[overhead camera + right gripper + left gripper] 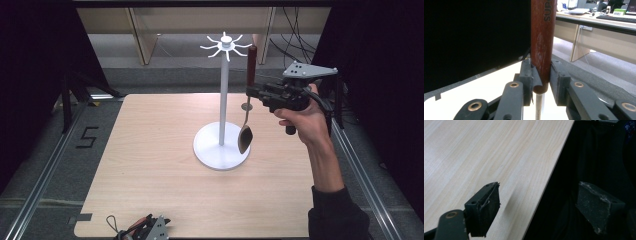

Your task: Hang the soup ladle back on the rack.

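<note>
While the pale wooden desk (150,165) carries a white hook stand (223,100) near its middle, the right gripper (254,92) is held up beside that stand's pole, clenched on the dark red handle of a spoon (247,105). That spoon hangs upright, handle topmost near the stand's ring of hooks, its bowl low above the round white base. From the right gripper view the handle (543,42) sits squeezed between both pads. At the desk's near edge lies the left gripper (536,207), released, with nothing between its spread jaws.
</note>
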